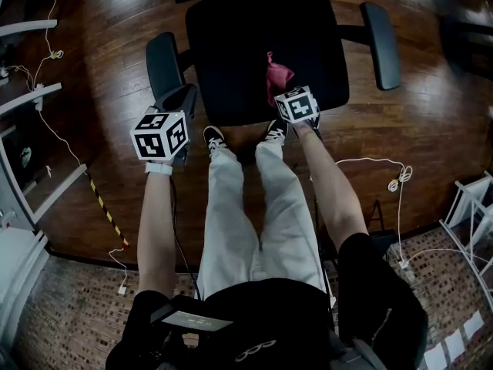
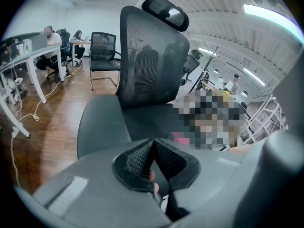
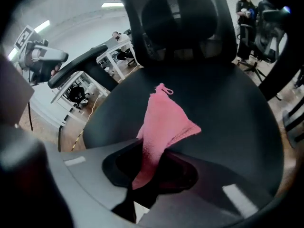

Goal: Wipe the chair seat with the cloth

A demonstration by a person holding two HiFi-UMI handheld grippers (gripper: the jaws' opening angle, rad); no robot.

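A black office chair stands in front of me, its seat [image 1: 246,37] facing up at the middle of the head view. A pink cloth [image 1: 277,75] lies bunched on the seat's front right part. My right gripper [image 1: 281,92] is shut on the cloth's near end, and the rest of the cloth [image 3: 166,120] spreads forward over the seat [image 3: 228,108]. My left gripper [image 1: 183,92] hovers beside the chair's left armrest [image 1: 163,64], off the seat. It is shut [image 2: 153,142] with nothing in it; the armrest [image 2: 97,122] and mesh backrest [image 2: 152,56] lie ahead of it.
The right armrest [image 1: 381,45] sticks out at the far right. White cables [image 1: 397,179] trail over the wooden floor. White desk legs [image 1: 31,91] stand at the left, a white rack [image 1: 470,206] at the right. My own legs and shoes [image 1: 214,139] are just before the seat.
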